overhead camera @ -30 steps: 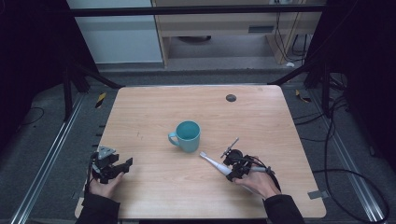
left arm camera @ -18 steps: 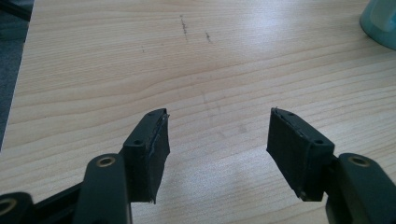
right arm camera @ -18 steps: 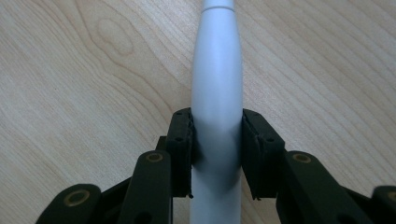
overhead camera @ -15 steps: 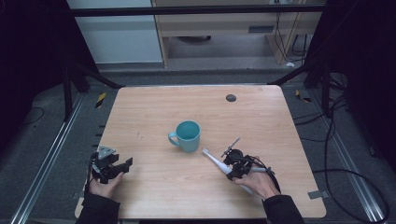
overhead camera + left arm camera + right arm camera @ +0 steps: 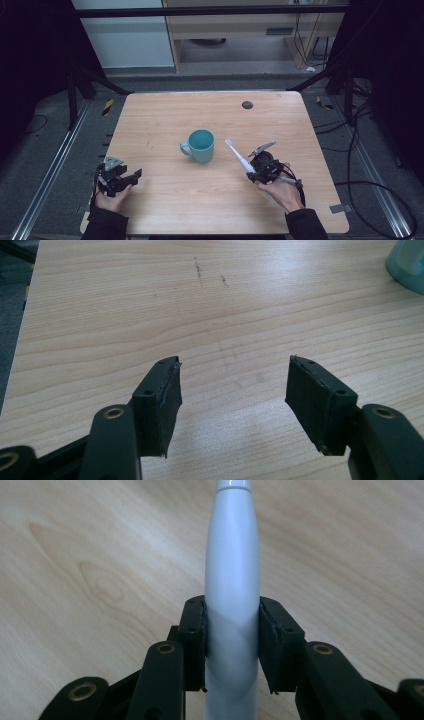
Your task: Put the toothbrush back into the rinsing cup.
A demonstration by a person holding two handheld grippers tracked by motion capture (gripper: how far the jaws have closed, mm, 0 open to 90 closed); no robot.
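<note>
Worktop (image 5: 165,120): pale wood, one dark round spot (image 5: 247,105) toward 1 o'clock.
Teal mug (image 5: 201,145): centre, upright, handle toward 8 o'clock.
My right gripper (image 5: 262,168): at 4 o'clock from the mug, jaws clamped on a white toothbrush (image 5: 239,157), head toward 11 o'clock, near the mug.
My left gripper (image 5: 118,178): at 8 o'clock, jaws apart over bare wood, holding nothing.

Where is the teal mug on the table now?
In the high view, the teal mug stands upright near the middle of the table, left of the white toothbrush held in the right tool.
</note>
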